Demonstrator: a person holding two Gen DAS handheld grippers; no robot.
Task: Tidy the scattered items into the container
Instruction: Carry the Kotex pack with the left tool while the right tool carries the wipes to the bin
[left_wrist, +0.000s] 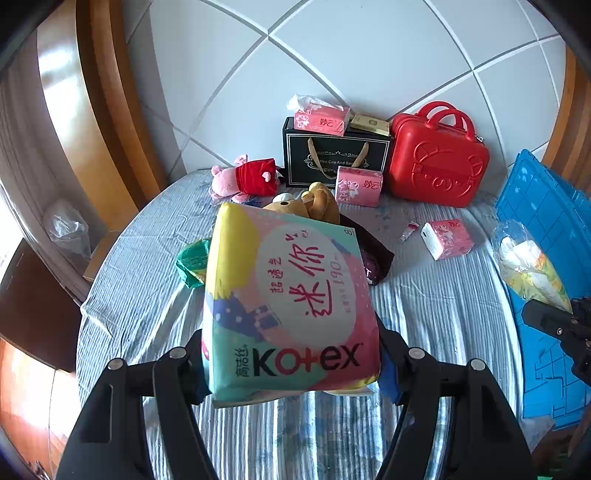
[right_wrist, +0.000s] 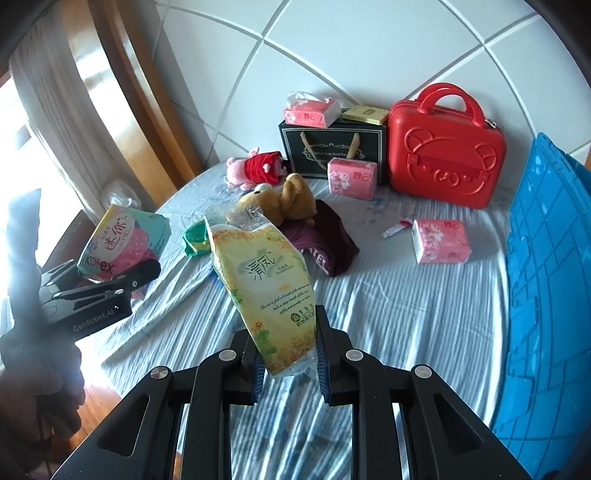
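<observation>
Both tongs are clamped, left tongs (left_wrist: 291, 365) on a pastel Kotex pad pack (left_wrist: 288, 299), right tongs (right_wrist: 286, 363) on a yellow tissue pack (right_wrist: 266, 284), while toys and pink tissue packs still litter the bed (right_wrist: 388, 314) beside the blue plastic crate (right_wrist: 546, 280).

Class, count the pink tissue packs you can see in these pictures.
3: one pink tissue pack atop the black gift bag, one leaning against its front, one on the bedsheet. Others may be hidden.
</observation>
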